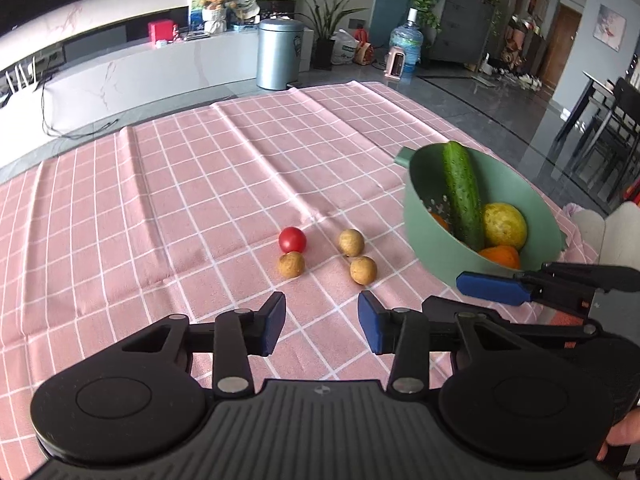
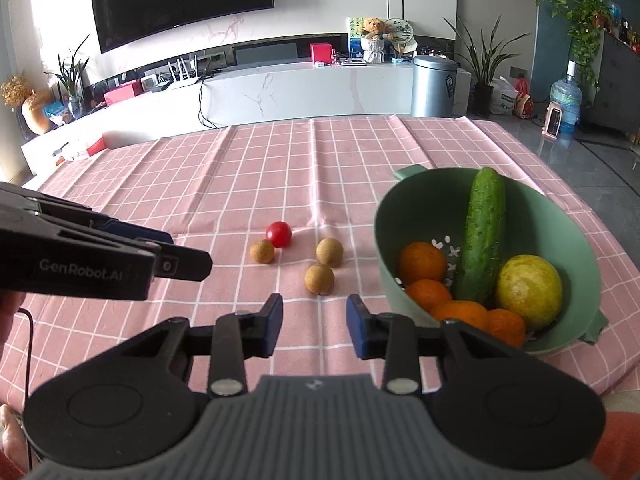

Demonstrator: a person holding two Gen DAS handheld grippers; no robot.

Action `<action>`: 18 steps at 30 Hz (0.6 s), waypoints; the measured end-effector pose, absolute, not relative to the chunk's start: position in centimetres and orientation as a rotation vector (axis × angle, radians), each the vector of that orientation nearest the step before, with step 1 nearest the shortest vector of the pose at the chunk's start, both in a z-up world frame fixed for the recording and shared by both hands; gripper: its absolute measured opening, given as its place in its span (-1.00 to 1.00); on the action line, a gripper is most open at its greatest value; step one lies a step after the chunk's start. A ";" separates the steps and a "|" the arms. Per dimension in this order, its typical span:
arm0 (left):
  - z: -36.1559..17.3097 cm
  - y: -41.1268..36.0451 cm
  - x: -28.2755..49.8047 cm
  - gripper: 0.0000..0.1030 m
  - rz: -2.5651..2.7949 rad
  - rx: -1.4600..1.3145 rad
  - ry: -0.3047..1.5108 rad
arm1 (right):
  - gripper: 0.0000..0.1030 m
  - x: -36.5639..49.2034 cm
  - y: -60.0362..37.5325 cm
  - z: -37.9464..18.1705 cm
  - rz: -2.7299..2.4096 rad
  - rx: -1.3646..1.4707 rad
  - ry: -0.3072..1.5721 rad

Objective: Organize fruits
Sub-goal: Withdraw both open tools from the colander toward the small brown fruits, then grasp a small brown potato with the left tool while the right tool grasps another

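On the pink checked cloth lie a red cherry tomato [image 1: 292, 239] [image 2: 279, 234] and three small round brown fruits [image 1: 291, 265] [image 1: 351, 242] [image 1: 363, 269], one touching the tomato. To their right stands a green colander bowl [image 1: 436, 256] [image 2: 420, 208] holding a cucumber [image 2: 482, 236], several oranges [image 2: 422, 262] and a yellow-green fruit [image 2: 528, 292]. My left gripper [image 1: 322, 320] hovers just short of the brown fruits, open, with nothing between its jaws. My right gripper [image 2: 315, 322] is open and bare too, close behind the nearest brown fruit [image 2: 319, 278]. Its blue pad [image 1: 492, 288] shows beside the bowl.
The tablecloth [image 1: 180, 200] covers the table up to its far edge and right edge, with grey floor beyond. A metal bin [image 1: 279, 54], a water bottle [image 1: 406, 46] and a long white cabinet [image 2: 304, 88] stand well behind. A person's hand [image 1: 624, 432] grips the left tool.
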State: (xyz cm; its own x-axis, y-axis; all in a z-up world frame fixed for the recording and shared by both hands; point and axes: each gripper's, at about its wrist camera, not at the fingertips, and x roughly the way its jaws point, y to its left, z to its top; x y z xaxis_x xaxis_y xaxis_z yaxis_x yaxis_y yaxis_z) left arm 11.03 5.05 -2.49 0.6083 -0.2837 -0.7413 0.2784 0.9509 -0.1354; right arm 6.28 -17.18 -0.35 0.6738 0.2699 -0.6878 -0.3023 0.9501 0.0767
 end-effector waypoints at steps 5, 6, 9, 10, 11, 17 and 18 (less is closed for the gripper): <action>-4.0 5.5 12.5 -0.15 -0.313 -0.022 0.875 | -0.51 7.5 -15.7 -1.5 0.287 -0.033 0.791; -4.3 5.6 12.8 -0.15 -0.311 -0.025 0.878 | -0.51 7.8 -15.5 -1.8 0.278 -0.024 0.800; -5.0 5.4 13.8 -0.17 -0.325 -0.042 0.875 | -0.51 8.6 -15.1 -2.6 0.241 -0.001 0.816; -5.3 5.3 14.1 -0.17 -0.327 -0.049 0.873 | -0.51 8.8 -14.9 -2.8 0.223 0.001 0.815; -5.5 5.3 14.4 -0.17 -0.325 -0.058 0.873 | -0.51 9.1 -14.8 -3.0 0.209 0.005 0.817; -6.9 5.5 15.9 -0.17 -0.286 -0.106 0.882 | -0.51 10.3 -14.4 -4.3 0.159 0.046 0.819; -7.1 5.6 16.1 -0.17 -0.283 -0.116 0.883 | -0.51 10.5 -14.3 -4.5 0.152 0.048 0.819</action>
